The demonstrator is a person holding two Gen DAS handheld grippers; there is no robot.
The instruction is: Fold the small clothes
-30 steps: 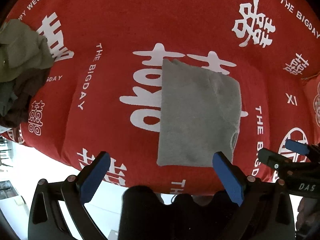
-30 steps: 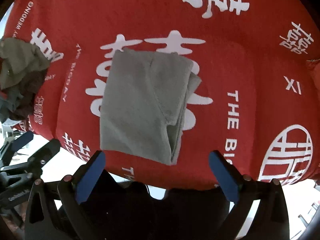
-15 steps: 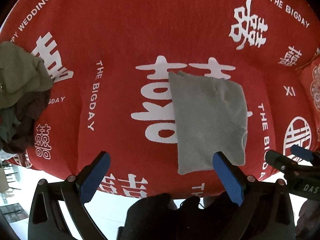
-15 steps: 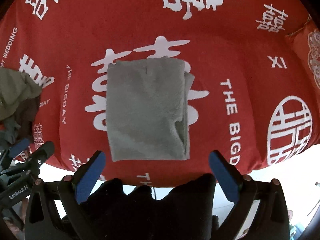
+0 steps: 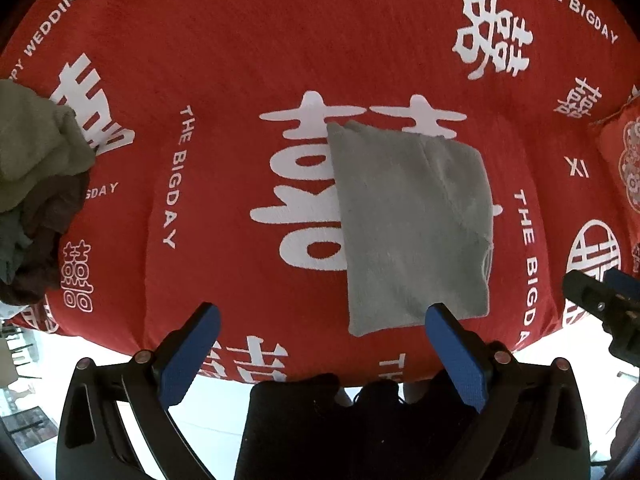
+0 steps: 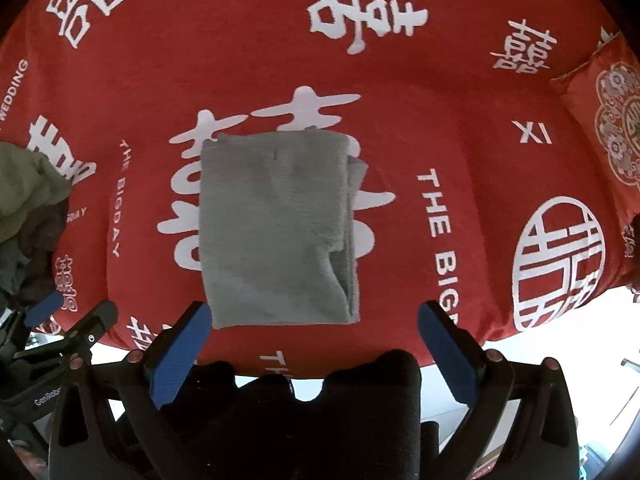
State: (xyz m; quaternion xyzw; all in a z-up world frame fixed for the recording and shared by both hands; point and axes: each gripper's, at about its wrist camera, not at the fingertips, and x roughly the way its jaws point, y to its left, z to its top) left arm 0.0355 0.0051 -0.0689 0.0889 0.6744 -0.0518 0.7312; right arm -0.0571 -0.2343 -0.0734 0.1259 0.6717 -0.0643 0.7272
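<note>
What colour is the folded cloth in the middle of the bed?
The folded cloth is plain grey, seen best in the right wrist view.

A home bedroom is showing here: a padded bed is lying under a red woven wedding bedspread (image 5: 248, 40) that is carrying white double-happiness characters and the printed words "THE BIGDAY" and "WEDDING", and a matching red cushion with a white floral medallion (image 6: 612, 136) is sitting at its right edge. A folded grey knit garment (image 6: 276, 228) is lying flat on the spread while a heap of olive-green and dark brown crumpled clothes (image 5: 36, 184) is waiting at the left edge, as household laundry does. Beyond the bed's near edge a pale, brightly lit floor (image 5: 224, 408) is showing.
</note>
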